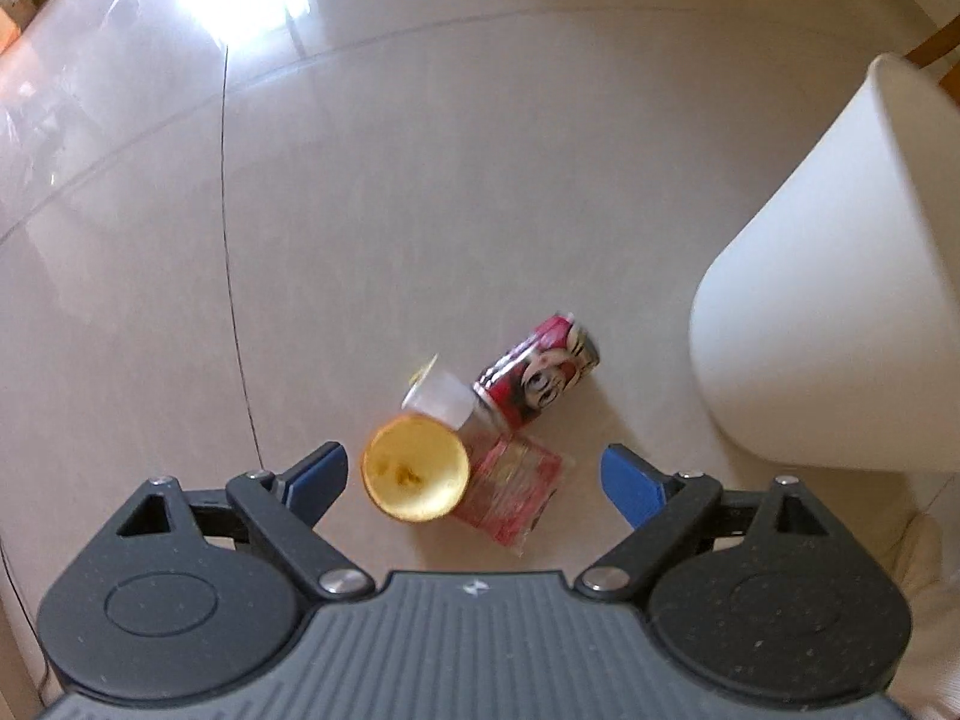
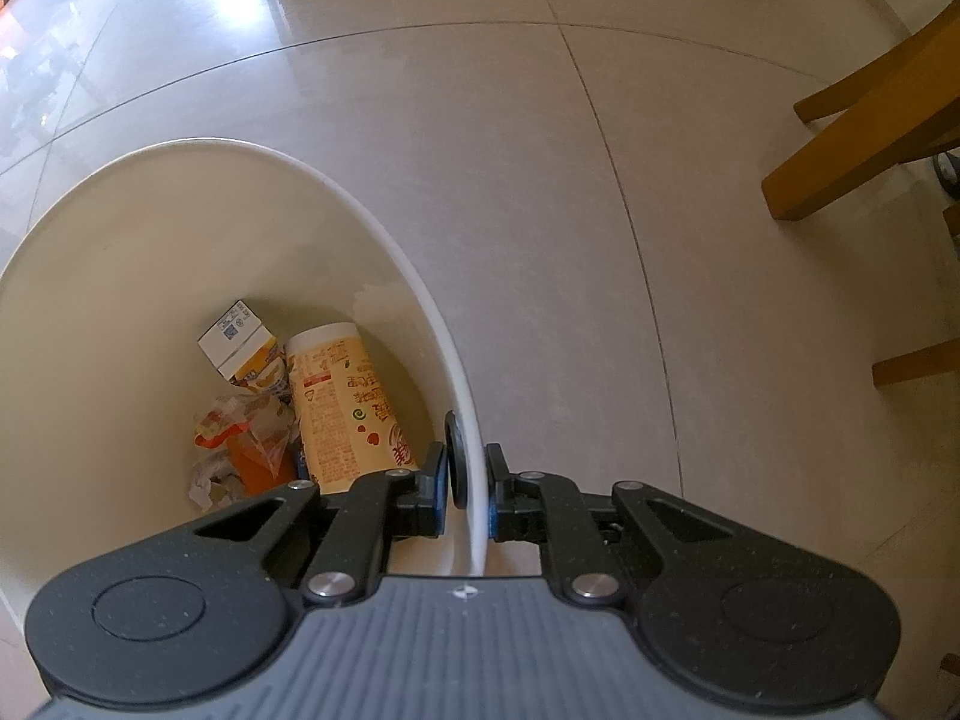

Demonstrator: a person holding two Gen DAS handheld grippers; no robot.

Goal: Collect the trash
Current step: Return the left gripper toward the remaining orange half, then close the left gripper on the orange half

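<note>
The left tool is hanging with its jaws spread wide and nothing between them, pointing down at a small heap of litter on the tiled floor, just beside the foot of the white waste bin. In the heap, an orange peel half is lying cupped side up, partly over a crinkled red wrapper, with a small clear plastic cup and a red drink can on its side touching behind. The peel is looking light, leathery and a little springy, so pinching across its rim should be holding it best; the can is likely rolling if nudged. The right tool is clamping the bin's rim, steadying it; inside are lying a milk carton, a paper tube and crumpled wrappers.
</note>
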